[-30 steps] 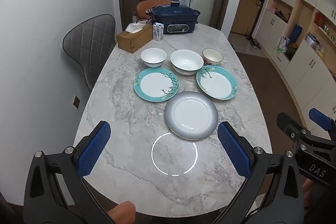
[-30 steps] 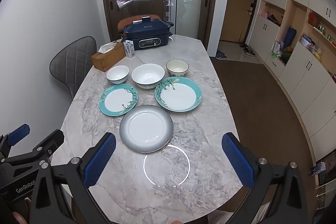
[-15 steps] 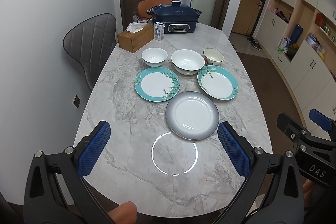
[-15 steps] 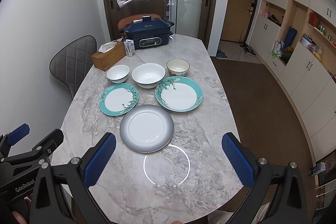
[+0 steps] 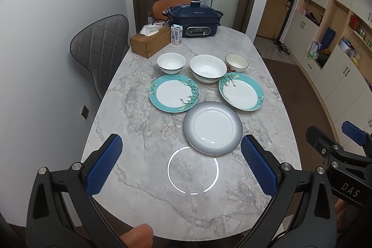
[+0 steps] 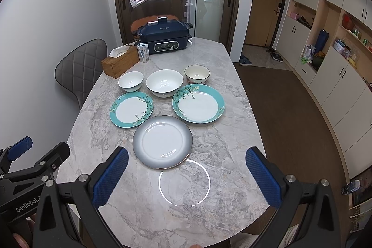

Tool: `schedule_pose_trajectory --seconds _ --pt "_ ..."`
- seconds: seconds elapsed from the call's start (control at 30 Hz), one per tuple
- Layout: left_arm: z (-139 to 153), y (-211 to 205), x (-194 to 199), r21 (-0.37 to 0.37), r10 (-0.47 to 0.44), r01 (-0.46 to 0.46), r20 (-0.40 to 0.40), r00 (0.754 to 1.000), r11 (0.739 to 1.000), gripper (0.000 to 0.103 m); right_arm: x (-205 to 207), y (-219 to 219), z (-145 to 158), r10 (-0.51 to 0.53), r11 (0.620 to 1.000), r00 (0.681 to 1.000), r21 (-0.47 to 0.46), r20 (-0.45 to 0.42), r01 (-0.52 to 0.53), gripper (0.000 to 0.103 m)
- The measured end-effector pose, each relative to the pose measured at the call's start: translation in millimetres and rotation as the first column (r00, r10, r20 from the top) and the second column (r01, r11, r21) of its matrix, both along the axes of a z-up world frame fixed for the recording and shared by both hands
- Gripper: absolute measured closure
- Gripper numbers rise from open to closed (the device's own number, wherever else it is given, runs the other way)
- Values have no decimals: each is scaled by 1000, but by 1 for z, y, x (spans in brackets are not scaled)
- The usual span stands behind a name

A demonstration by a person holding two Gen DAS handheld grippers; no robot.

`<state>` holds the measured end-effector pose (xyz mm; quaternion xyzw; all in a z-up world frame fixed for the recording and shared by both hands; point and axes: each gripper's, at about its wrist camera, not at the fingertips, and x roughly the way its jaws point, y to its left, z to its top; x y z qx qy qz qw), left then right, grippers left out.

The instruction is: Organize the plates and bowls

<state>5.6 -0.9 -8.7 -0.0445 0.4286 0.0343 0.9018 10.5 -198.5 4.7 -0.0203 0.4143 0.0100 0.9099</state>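
— Marble runs under everything we see: the table [image 5: 139, 122] fills the middle of both frames, its rounded near edge at the bottom, a grey chair [image 5: 100, 48] off its left edge, bare floor along its right.

— Where do our dishes sit?

— Mid-frame. We count three bowls in a row: the small white bowl [image 5: 171, 62], the large white bowl [image 5: 208, 68] and the dark-rimmed bowl [image 5: 236, 62]. Below them lie the left teal plate [image 5: 174, 93] and the right teal plate [image 5: 241, 91], apart from each other; the grey plate [image 5: 212, 127] sits lowest, just touching or nearly touching the left teal plate's rim.

— And past the bowls?

— Upper middle, we have a tissue box [image 5: 150, 41], a small carton [image 5: 176, 34] and a blue cooker [image 5: 194, 20] near the far edge.

— Our tools?

— Our left hand-held gripper [image 5: 181, 166] and right hand-held gripper [image 6: 187, 174] both hover spread wide over bare marble at the bottom of the frame, pinching nothing, short of the grey plate.
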Motion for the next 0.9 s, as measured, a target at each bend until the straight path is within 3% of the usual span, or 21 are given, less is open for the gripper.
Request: schedule_pose_trajectory --seconds 0.9 --pt "-4 -2 -4 -7 0 0 -1 1000 1000 0 0 1 0 0 1000 1000 0 -3 0 0"
